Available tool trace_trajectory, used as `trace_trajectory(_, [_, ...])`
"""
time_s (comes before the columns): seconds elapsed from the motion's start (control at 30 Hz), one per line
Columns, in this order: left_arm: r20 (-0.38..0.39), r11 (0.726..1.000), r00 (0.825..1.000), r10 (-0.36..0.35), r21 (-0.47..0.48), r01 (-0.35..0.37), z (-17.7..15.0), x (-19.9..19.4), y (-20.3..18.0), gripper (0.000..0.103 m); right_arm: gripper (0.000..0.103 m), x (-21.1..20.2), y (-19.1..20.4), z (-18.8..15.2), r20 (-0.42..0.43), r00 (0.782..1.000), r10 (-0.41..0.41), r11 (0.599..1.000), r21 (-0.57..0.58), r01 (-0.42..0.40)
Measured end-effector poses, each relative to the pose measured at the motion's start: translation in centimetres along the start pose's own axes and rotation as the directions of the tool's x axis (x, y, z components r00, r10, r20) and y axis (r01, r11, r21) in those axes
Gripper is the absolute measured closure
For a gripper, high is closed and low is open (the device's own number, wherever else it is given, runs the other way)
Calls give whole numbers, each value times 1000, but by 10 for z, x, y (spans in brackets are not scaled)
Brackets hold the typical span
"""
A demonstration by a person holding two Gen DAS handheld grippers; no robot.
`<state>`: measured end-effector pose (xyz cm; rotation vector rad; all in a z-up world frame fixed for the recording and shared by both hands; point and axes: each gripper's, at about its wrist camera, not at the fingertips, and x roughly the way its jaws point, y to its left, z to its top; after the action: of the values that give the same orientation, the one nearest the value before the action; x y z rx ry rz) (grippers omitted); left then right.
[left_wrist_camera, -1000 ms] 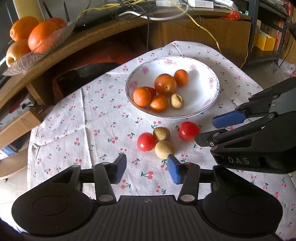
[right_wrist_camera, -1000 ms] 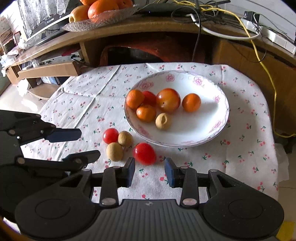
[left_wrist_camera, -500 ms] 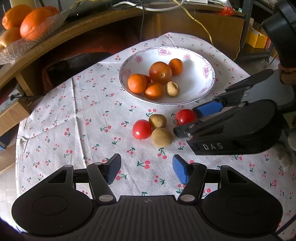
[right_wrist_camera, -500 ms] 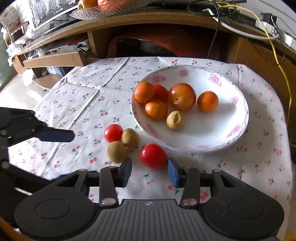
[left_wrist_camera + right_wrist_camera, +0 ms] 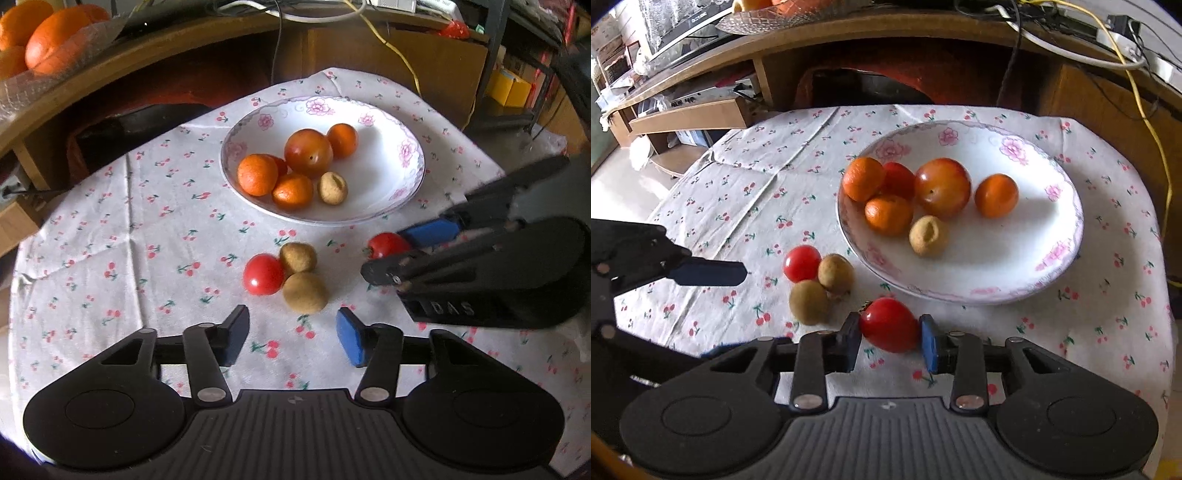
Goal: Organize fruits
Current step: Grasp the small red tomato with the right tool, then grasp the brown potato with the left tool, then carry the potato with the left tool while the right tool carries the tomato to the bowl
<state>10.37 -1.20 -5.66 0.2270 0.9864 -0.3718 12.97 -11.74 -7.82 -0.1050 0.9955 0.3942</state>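
Note:
A white floral bowl point(image 5: 388, 125) point(image 5: 1060, 236) holds several oranges, a plum and a longan. On the cloth lie a red tomato point(image 5: 263, 274) point(image 5: 802, 263) and two brown longans point(image 5: 305, 292) point(image 5: 809, 302). A second red tomato point(image 5: 891, 325) point(image 5: 386, 245) sits between the fingers of my right gripper point(image 5: 890, 341) point(image 5: 400, 251), which touch or nearly touch its sides; it rests on the cloth. My left gripper point(image 5: 291, 336) is open and empty, just short of the nearer longan.
A flowered cloth point(image 5: 110, 221) covers the round table. A wooden shelf behind carries a glass dish of oranges point(image 5: 40, 40) and cables point(image 5: 1137, 85). A low wooden shelf point(image 5: 687, 118) stands at the left.
My right gripper has moved forward around the loose red tomato, and its fingers now flank it closely. My left gripper has drawn closer to the longans and stayed open.

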Motion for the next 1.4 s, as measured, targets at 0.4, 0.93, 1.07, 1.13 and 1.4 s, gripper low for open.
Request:
trace_trajectory(0.4, [-7, 998, 1000, -4, -65, 4, 16, 24, -9, 62, 70, -21, -27, -17, -6, 999, -32, 998, 56, 32])
trace_trajectory(0.93, [-35, 1000, 999, 18, -8, -18, -7, -4, -27, 70, 70, -39, -26, -32, -5, 999, -52, 998, 20, 52])
trace_trajectory(1.07, [-52, 1000, 998, 26, 6, -25, -15, -4, -32, 70, 70, -43, -19, -38, -8, 999, -49, 999, 4, 49])
trace_trajectory(1.13, [-59, 999, 998, 33, 18, -32, -17, -1, -33, 69, 70, -40, -16, -41, -18, 999, -51, 999, -6, 51])
trace_trajectory(1.4, [-40, 997, 999, 37, 62, -34, -20, -1, -36, 65, 69, -31, -13, -43, -29, 997, -74, 997, -31, 73])
